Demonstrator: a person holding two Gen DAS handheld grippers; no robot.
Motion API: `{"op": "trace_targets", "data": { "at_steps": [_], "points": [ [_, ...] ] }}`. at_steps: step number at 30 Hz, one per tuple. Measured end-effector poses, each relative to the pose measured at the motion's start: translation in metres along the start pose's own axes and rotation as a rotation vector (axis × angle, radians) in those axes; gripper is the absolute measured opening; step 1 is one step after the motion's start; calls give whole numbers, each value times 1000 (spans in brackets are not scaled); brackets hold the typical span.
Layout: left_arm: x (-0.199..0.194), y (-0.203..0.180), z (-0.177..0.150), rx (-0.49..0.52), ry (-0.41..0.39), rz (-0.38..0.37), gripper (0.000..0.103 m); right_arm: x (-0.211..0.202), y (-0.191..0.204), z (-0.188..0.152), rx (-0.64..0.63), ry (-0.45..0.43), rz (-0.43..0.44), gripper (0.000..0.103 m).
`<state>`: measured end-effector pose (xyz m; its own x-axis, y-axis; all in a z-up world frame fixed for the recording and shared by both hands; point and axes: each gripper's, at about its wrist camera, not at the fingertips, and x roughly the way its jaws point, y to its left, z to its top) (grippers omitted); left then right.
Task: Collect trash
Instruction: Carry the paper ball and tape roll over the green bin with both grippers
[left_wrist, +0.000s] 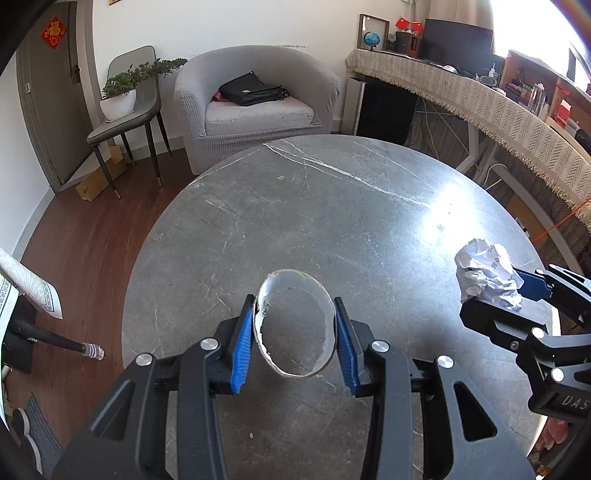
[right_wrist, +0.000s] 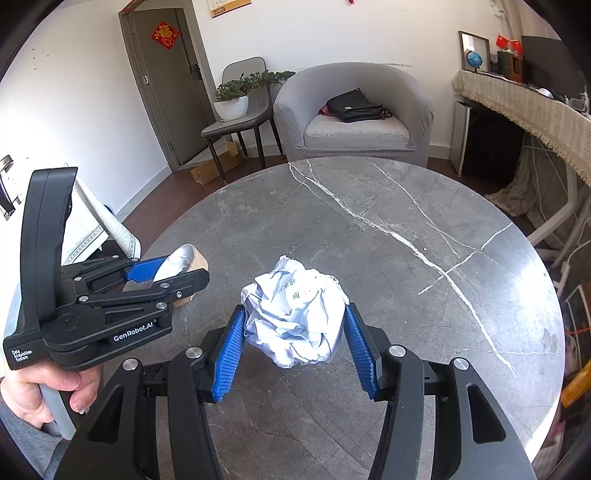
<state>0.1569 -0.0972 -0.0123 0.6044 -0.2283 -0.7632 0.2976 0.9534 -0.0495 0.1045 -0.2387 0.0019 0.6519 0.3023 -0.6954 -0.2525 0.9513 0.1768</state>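
A: Trash item one, a torn cardboard ring (left_wrist: 295, 325), is sitting clamped between the blue pads (left_wrist: 242, 350) of the left gripper (left_wrist: 295, 345). Which way is it facing?

B: Its open bore is facing the left wrist camera, so the grey table (left_wrist: 332, 206) is showing through it. Its long axis is running away from the gripper, along the fingers; the pads are pressing on its two long sides.

A: And trash item two?

B: The crumpled paper ball (right_wrist: 295, 314) is being held in the right gripper (right_wrist: 295, 339), jaws clamped on both flanks. It is roughly round, so no long axis is readable.

A: Position of both relative to the table?

B: Both are hanging above the round marble top, near its close edge, ring to the left of the ball. A hand (right_wrist: 40, 395) is gripping the left tool's handle.

A: Surroundings?

B: A grey armchair (right_wrist: 354, 114) carrying a black bag (right_wrist: 354, 105) is standing beyond the far edge.
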Motion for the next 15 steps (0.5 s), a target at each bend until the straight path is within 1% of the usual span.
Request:
{"op": "trace_targets", "data": {
  "at_steps": [4, 7, 15],
  "points": [
    [-14, 2, -15, -17, -11, -17, 43, -4, 13, -5, -26, 0, 2, 54],
    [-26, 6, -27, -26, -23, -16, 43, -1, 23, -10, -39, 14, 2, 54],
    [-54, 40, -58, -98, -38, -11, 43, 6, 51, -11, -66, 17, 14, 54]
  ]
}}
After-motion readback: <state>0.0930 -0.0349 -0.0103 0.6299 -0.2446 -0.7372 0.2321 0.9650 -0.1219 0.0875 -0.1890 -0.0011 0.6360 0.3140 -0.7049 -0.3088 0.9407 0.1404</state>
